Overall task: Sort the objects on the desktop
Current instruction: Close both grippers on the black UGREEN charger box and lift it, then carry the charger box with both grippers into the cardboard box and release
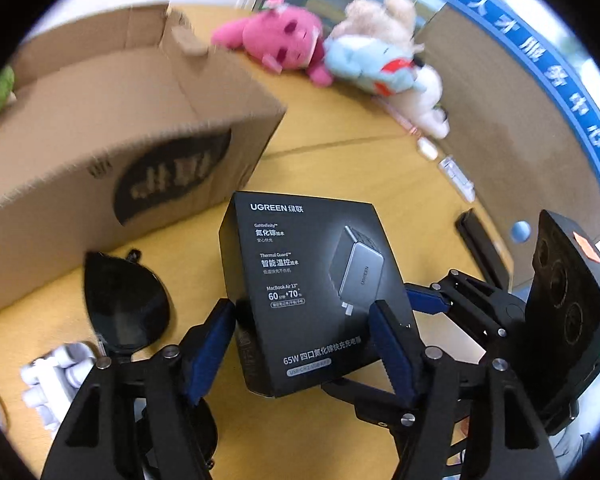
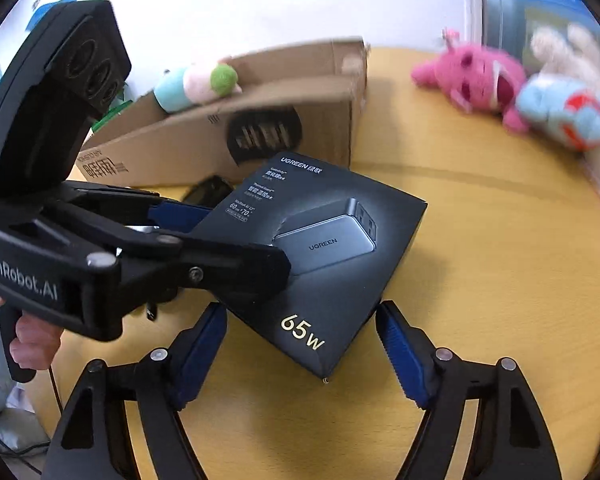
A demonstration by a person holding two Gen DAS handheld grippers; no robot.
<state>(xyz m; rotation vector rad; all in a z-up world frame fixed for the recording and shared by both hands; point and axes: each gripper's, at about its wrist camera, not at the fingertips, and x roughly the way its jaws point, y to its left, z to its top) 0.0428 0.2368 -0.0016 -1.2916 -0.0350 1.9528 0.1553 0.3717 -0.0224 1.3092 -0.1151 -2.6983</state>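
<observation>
Both grippers are meeting at the black charger box (image 1: 300, 292) on the yellow surface (image 2: 480, 280), just in front of the cardboard box (image 1: 112, 128).

The left gripper (image 1: 302, 344) is closing its blue-padded fingers (image 1: 210, 344) around the charger box's near end, pads sitting against both sides and the box tilting up between them. The right gripper (image 2: 300, 354) is holding its fingers (image 2: 400, 356) partly open astride the charger box's near corner, pads standing apart from it. Sunglasses (image 1: 124, 304) are lying just left of the charger box, with a white plastic piece (image 1: 56, 380) nearer the camera. Beyond the charger box, a pink plush toy (image 1: 276, 40) and a blue-and-cream plush toy (image 1: 376, 60) are lying near the surface's far edge. A pastel plush (image 2: 196, 84) is resting inside the cardboard box behind the charger box.
</observation>
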